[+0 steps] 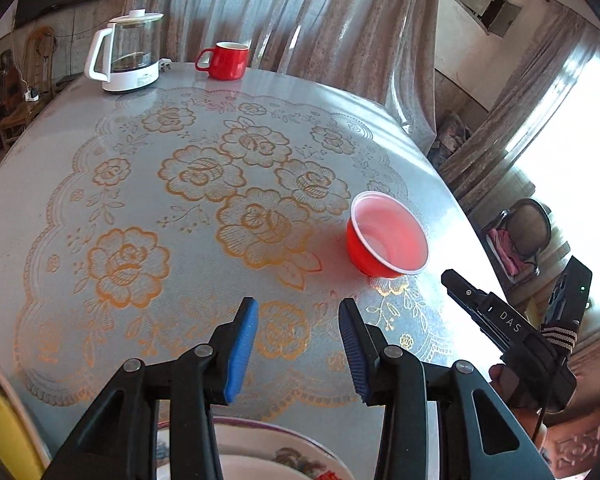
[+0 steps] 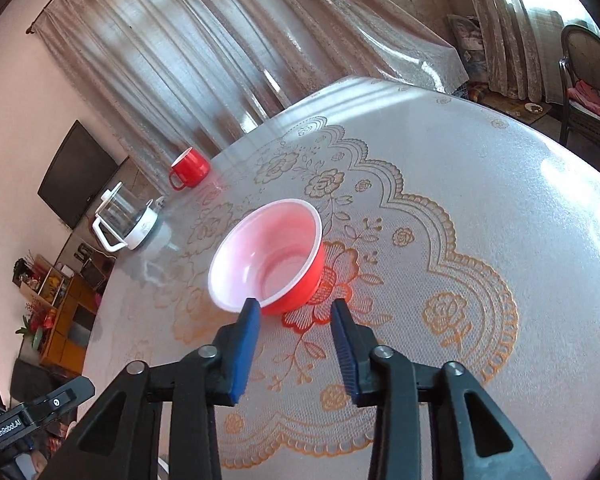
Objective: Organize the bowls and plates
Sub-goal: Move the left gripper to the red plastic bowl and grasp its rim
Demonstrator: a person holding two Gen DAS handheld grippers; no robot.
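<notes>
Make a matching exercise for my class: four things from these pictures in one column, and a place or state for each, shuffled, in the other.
Things:
1. red bowl
2. red mug
3. glass kettle
4. floral plate

Descriptions:
A. clear body, white handle
B. beneath the left gripper
C. just ahead of the right gripper
D. far table edge, by the curtain

Pairs: 1-C, 2-D, 3-A, 4-B

Long beige curtains (image 2: 204, 64) at 12 o'clock, bright window (image 1: 572, 168) at 3, chair (image 2: 588, 80) at 2, dark TV (image 2: 80, 172) on pink wall (image 2: 16, 128) at 9, wooden shelf (image 2: 66, 312) below.
</notes>
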